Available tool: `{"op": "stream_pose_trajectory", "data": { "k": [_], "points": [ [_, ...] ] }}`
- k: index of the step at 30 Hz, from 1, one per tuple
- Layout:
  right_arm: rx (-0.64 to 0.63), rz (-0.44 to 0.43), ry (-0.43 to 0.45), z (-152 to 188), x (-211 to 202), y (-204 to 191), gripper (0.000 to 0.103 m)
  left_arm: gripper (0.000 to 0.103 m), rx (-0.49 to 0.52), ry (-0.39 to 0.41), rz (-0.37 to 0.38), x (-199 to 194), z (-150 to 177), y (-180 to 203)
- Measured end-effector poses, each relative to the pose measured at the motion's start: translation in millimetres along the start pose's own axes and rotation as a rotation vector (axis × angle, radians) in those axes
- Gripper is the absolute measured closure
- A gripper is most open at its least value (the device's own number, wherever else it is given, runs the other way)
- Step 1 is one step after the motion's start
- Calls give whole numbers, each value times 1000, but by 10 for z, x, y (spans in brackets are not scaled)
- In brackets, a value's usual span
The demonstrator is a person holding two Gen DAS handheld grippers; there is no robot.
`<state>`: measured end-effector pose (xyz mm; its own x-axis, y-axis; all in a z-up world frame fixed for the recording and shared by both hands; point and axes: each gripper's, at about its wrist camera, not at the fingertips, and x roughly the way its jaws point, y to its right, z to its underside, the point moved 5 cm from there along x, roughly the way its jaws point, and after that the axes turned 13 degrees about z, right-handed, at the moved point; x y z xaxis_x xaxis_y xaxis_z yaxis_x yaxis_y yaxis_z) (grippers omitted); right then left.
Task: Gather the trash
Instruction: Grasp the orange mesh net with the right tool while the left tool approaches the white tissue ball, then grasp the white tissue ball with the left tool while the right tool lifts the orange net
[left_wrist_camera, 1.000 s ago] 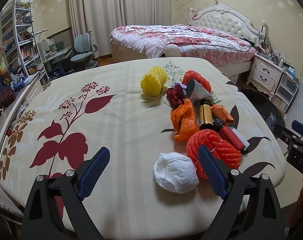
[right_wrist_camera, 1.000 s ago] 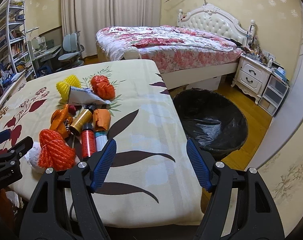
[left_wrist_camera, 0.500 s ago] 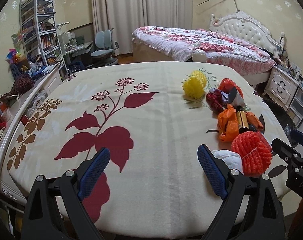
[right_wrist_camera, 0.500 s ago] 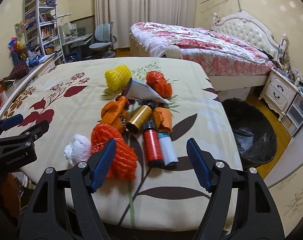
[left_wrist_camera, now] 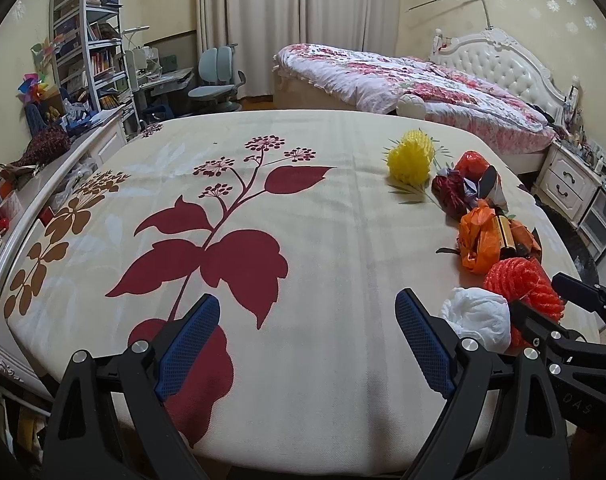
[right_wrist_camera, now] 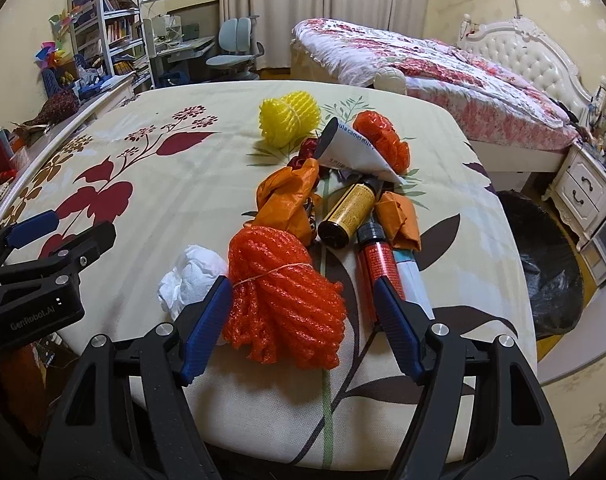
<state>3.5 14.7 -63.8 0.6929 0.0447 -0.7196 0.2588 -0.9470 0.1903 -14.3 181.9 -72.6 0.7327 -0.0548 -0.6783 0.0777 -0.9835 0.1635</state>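
**A:** What is in front of you?

**B:** A table (right_wrist_camera: pixel 483 208) under a cream cloth printed with dark red leaves. Your right gripper (right_wrist_camera: pixel 303 320) points down at a pile of trash near the table's front edge. Its jaws are closing, and a bundle of orange foam net (right_wrist_camera: pixel 283 292) sits between the blue pads, which do not press on it.

**A:** What lies around that bundle?

**B:** A crumpled white tissue (right_wrist_camera: pixel 191 280) touches its left side. Behind it lie an orange plastic bag (right_wrist_camera: pixel 287 200), a gold can (right_wrist_camera: pixel 349 216) and a red tube (right_wrist_camera: pixel 379 264). A yellow foam net (right_wrist_camera: pixel 289 120) lies farther back. A black-lined bin (right_wrist_camera: pixel 547 264) stands on the floor just beside the table, on the right.

**A:** And your left gripper?

**B:** Your left gripper (left_wrist_camera: pixel 303 332) is spread wide over bare cloth, holding nothing. The tissue (left_wrist_camera: pixel 479 316) lies just right of its right pad.
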Motion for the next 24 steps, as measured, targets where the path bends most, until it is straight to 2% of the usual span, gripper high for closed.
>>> {"op": "stream_pose_trajectory", "data": {
  "k": [1,3,7,15,24],
  "points": [
    [0,-24,-7,5,11,-16,44,14,2,0,2,2,2,9],
    [9,-70,-22,20,30,-57,53,14,4,-1,6,10,10,22],
    [13,-71,-3,8,-21,-51,61,14,7,-6,16,17,23,71],
    [63,-23,50,-23,-194,223,63,14,38,4,49,-23,-10,288],
    [151,86,79,37,-259,756,63,14,111,-11,128,20,-43,786]
  ]
}}
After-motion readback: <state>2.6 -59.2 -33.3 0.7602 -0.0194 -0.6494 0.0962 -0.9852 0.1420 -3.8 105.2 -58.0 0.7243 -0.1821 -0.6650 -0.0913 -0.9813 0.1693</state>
